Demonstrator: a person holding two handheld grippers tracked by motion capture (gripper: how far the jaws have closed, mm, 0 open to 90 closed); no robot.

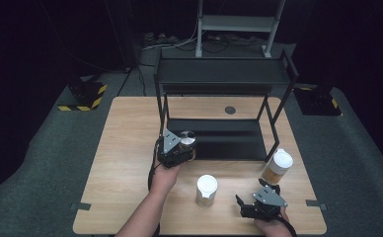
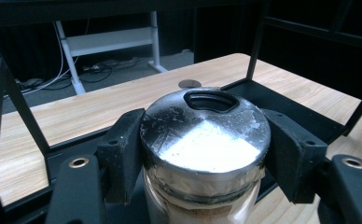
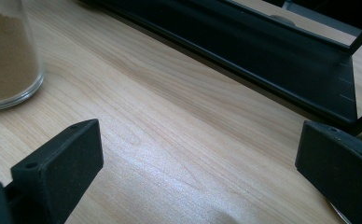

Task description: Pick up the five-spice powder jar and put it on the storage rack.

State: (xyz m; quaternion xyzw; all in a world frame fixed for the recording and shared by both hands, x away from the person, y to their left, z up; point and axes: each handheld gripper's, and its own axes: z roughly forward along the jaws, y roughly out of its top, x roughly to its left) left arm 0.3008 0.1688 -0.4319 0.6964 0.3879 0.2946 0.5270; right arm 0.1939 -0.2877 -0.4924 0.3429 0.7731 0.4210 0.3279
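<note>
Left tongs (image 1: 183, 146) clenched around silver-lidded jar (image 2: 205, 135) below lid, keeping it upright at front edge of rack's lower shelf (image 1: 229, 139); we judge shelving under way. Right tongs (image 1: 251, 201) released, idle low over tabletop (image 1: 125, 148).

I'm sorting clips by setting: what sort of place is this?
Probably a lab or recording studio, not a kitchen: a lone wooden table on grey carpet, black-draped surroundings, hazard-striped stand bases, loose cables. The left gripper holds a spice jar by a black rack.
</note>
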